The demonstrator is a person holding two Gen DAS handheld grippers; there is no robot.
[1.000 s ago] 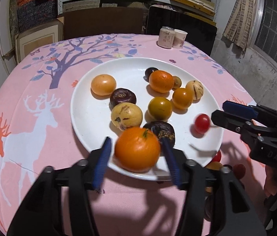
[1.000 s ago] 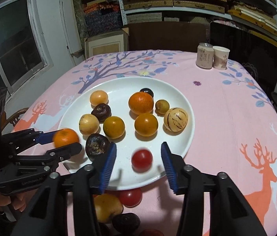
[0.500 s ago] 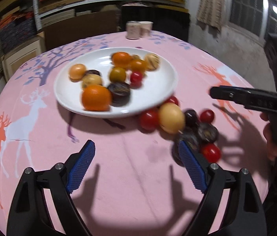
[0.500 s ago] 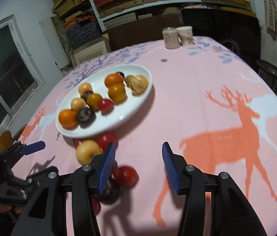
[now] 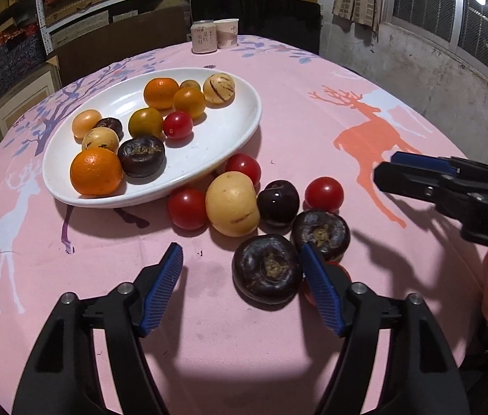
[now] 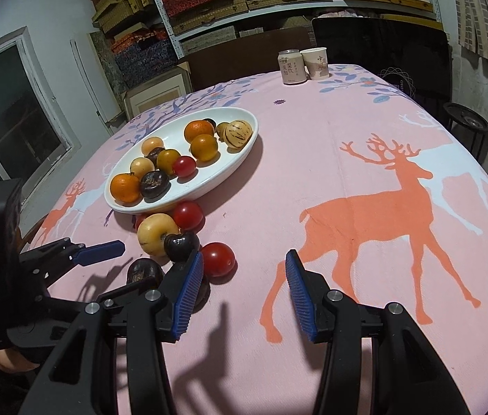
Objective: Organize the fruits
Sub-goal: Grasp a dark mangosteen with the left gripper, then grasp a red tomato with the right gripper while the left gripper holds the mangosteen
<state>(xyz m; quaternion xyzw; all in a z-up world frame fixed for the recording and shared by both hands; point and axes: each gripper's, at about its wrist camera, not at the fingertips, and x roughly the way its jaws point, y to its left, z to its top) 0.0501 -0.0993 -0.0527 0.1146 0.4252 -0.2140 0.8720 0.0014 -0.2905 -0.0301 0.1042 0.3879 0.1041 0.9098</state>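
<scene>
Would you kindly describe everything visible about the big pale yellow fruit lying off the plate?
The pale yellow fruit is round, smooth and matte, with faint brown streaks and, in the right wrist view, a dimple. It rests on the pink tablecloth beside the white plate, pressed between a red tomato and a dark plum. Neither tool touches it.

We count one white plate holding ten fruits, seven more fruits loose on the pink tablecloth at lower centre, plus one can and one paper cup at upper centre.
</scene>
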